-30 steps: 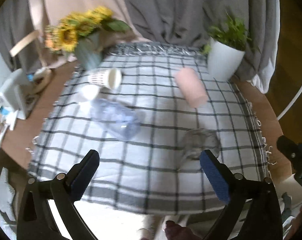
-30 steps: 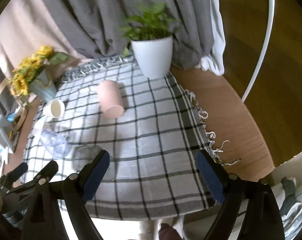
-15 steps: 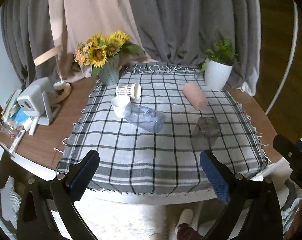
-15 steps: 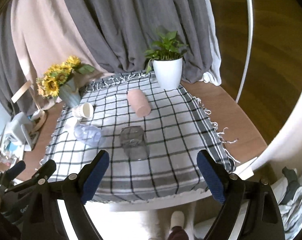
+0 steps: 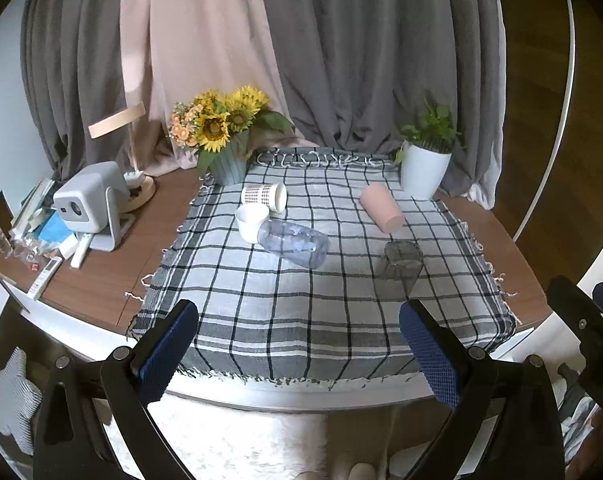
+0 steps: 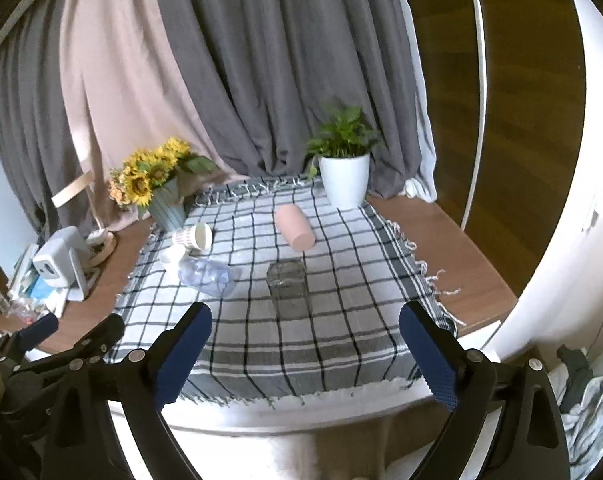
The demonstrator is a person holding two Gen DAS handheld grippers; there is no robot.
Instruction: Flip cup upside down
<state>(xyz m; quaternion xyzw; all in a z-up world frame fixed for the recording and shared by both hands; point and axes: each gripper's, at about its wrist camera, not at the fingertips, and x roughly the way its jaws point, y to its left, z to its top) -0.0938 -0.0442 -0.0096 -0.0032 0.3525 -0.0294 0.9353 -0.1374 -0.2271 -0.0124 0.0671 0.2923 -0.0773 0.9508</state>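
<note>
I find both tongs wide open and empty, held back off the bench edge. The glass cup [image 6: 289,290] lies on its side at twelve o'clock from the right tongs [image 6: 303,356], long axis running toward them. I judge the right tongs nearer; from the left tongs [image 5: 297,344] it sits at one o'clock.

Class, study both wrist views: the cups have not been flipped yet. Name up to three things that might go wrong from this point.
1. The clear glass cup lies on its side; being see-through, it may be hard to judge, so the fingers could knock it rolling.
2. The clear plastic bottle touches the white cup; lifting that cup might set the bottle rolling.
3. The pink cup lies near the potted plant, so a wide swing may hit it.
</note>
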